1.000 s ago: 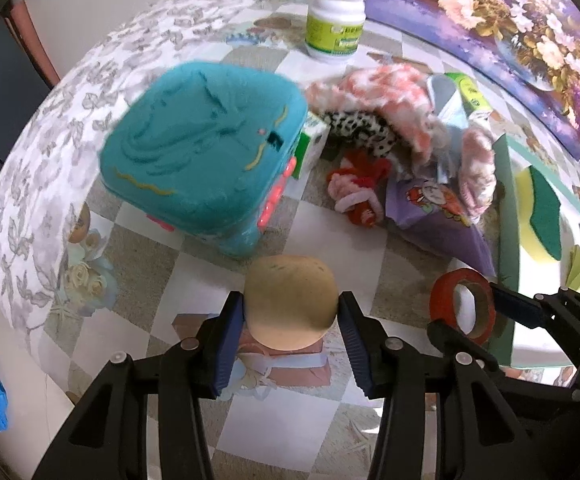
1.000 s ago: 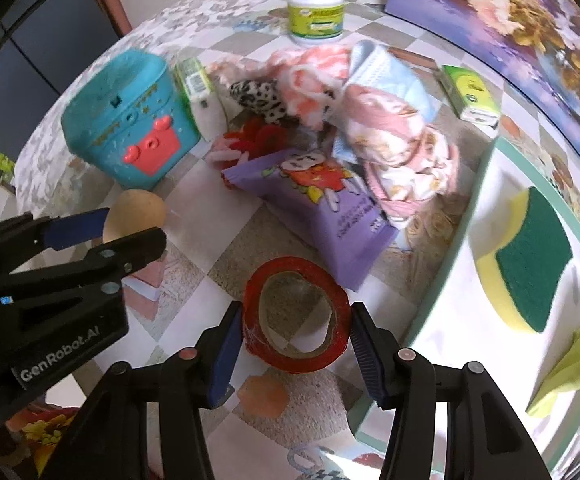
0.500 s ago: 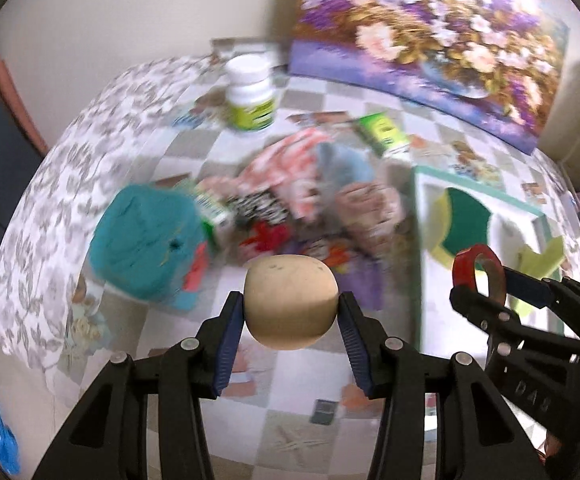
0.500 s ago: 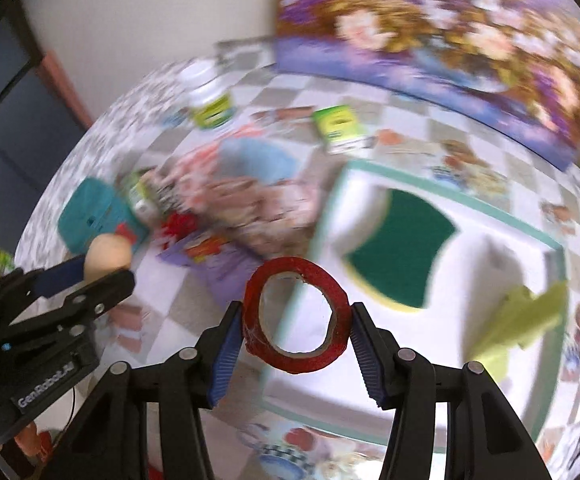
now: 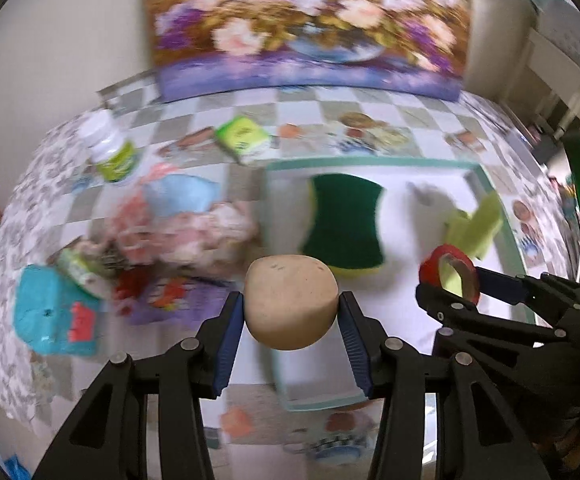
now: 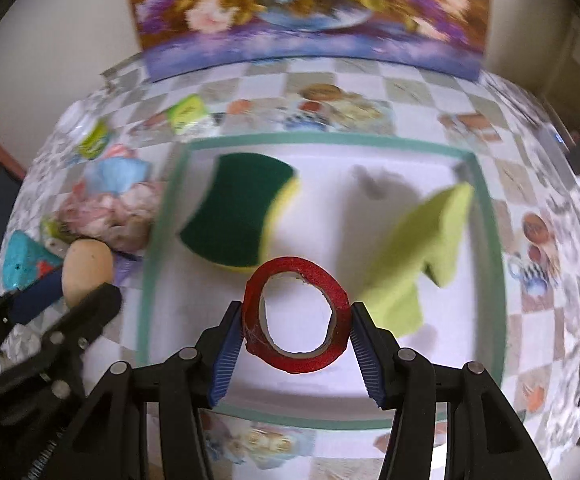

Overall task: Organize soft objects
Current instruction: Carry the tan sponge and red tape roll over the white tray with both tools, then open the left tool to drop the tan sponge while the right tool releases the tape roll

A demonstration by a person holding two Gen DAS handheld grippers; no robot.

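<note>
Left wrist view: the left hand-held gripper (image 5: 291,312) squeezes a round tan ball (image 5: 291,306) between its two blue pads. The ball is up in the air, over the near left edge of the white tray (image 5: 401,312) with the green rim. The right hand-held gripper (image 5: 449,280) shows on the right side, and it grips a red tape roll (image 5: 449,270) over the tray.

Right wrist view: the red tape roll (image 6: 295,314) sits tight between the blue pads of the right hand-held gripper (image 6: 295,330), held above the white tray (image 6: 489,216). In the tray lie a green and yellow sponge (image 6: 242,212) on the left and a light green cloth (image 6: 417,248) on the right, apart from each other. The left hand-held gripper (image 6: 74,280) with the tan ball (image 6: 88,266) shows at the left, beside the tray's left rim.

On the table (image 5: 321,104), left of the tray, is a soft pile of pink and blue cloth things (image 5: 186,224), too blurry to tell apart. A teal box (image 5: 54,316), a white bottle (image 5: 108,146) and a small green box (image 5: 244,138) are on the table too. A flower painting (image 5: 305,24) stands at the back.
</note>
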